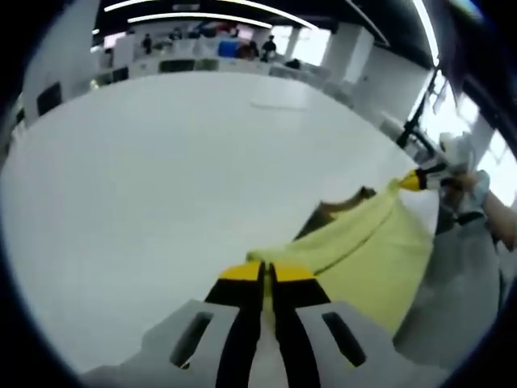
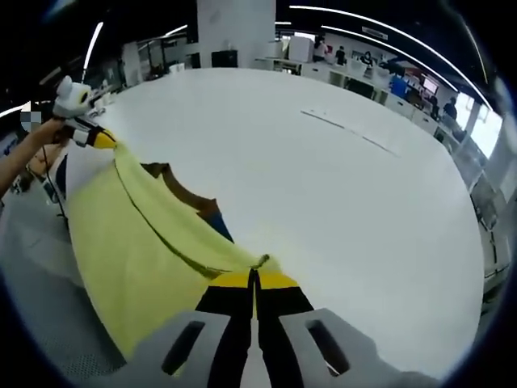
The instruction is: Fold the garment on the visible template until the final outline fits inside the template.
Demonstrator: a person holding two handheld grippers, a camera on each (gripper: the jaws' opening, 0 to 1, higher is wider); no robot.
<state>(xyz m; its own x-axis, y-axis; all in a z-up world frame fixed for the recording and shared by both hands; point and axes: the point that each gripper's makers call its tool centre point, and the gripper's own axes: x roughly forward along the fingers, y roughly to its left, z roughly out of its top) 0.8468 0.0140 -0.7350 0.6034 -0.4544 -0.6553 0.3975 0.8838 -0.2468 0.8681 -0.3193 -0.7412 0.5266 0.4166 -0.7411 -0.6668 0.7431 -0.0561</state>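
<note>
Left gripper view: a garment stretched between two grippers above the table's edge.
Here the left gripper [image 1: 267, 279] has its jaws pressed together on the edge of the yellow garment [image 1: 367, 250], which runs ahead and right to the right gripper [image 1: 414, 181], probably to keep the cloth taut. In the right gripper view, the right gripper [image 2: 254, 283] is likewise clamped on the cloth, which runs ahead-left to the left gripper [image 2: 98, 137], hanging off the white table [image 2: 323, 170]; template marks are too faint to tell.
</note>
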